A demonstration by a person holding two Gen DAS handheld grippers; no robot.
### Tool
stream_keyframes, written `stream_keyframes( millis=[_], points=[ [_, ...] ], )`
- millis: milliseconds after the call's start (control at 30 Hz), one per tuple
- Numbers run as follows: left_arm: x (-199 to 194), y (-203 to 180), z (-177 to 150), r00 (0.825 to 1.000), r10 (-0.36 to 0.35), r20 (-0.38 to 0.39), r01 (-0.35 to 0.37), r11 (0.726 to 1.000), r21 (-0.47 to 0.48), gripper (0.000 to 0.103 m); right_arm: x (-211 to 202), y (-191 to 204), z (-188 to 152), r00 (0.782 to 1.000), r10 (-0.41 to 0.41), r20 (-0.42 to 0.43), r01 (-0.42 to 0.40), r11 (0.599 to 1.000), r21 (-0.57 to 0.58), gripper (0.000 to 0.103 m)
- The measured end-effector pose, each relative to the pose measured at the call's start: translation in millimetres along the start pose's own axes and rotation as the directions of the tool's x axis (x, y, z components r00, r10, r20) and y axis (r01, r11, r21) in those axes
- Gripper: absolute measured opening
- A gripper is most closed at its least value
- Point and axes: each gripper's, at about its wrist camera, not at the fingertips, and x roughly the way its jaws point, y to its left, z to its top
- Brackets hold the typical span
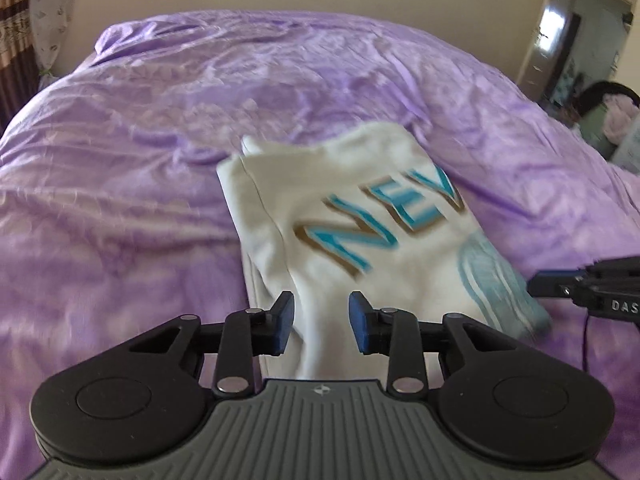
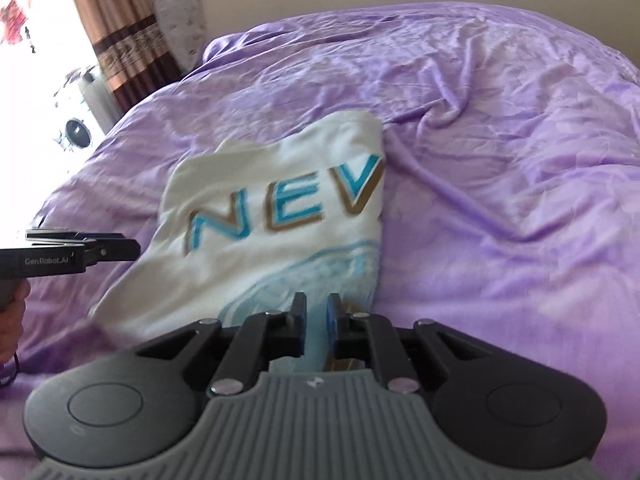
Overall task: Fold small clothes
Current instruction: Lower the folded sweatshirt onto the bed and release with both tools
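A white t-shirt (image 1: 360, 216) with teal "NEV" lettering lies folded on the purple bedspread (image 1: 140, 200). In the left wrist view my left gripper (image 1: 322, 324) hovers over the shirt's near left edge. Its jaws stand apart, with white cloth showing between the blue pads (image 1: 360, 320), which do not press on it. My right gripper (image 2: 317, 320) is at the shirt's (image 2: 280, 216) near right corner. Its jaws are almost together, with a strip of the pale blue printed cloth pinched in the narrow gap. Each gripper also shows from the side in the other view: the right gripper (image 1: 534, 285), the left gripper (image 2: 134, 249).
The bedspread (image 2: 500, 200) is rumpled, with folds to the right of the shirt. A brown striped curtain (image 2: 120, 32) and a bright window are at the far left. A doorway (image 1: 580, 48) opens at the far right. A hand (image 2: 12, 312) holds the left gripper's handle.
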Motion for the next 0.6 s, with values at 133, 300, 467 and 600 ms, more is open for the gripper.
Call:
stream_keyframes(
  millis=[133,300,467,600],
  points=[
    [-3.3,-1.1,-18.2,0.999,0.017,-0.042,-0.017,1.0,0.007,0.032,-8.8,8.6,-19.4,0.999,-0.033,-0.008,0.033,0.999,-0.038,0.01],
    [12.9,0.5,-30.2,0.992,0.035,-0.123,-0.034,0.999,0.014,0.027,3.4,4.2,-30.7,0.997,-0.058,-0.048,0.056,0.998,-0.031,0.01],
    [33.5,4.1,-37.5,0.975,0.054,-0.214,-0.047,0.998,0.04,0.027,19.2,3.2,-40.9,0.99,-0.085,-0.117,0.078,0.995,-0.06,0.01],
    [47.2,4.0,-42.6,0.967,0.075,-0.243,-0.06,0.996,0.067,0.028,40.0,2.6,-48.7,0.979,-0.107,-0.172,0.091,0.991,-0.097,0.01]
  ],
)
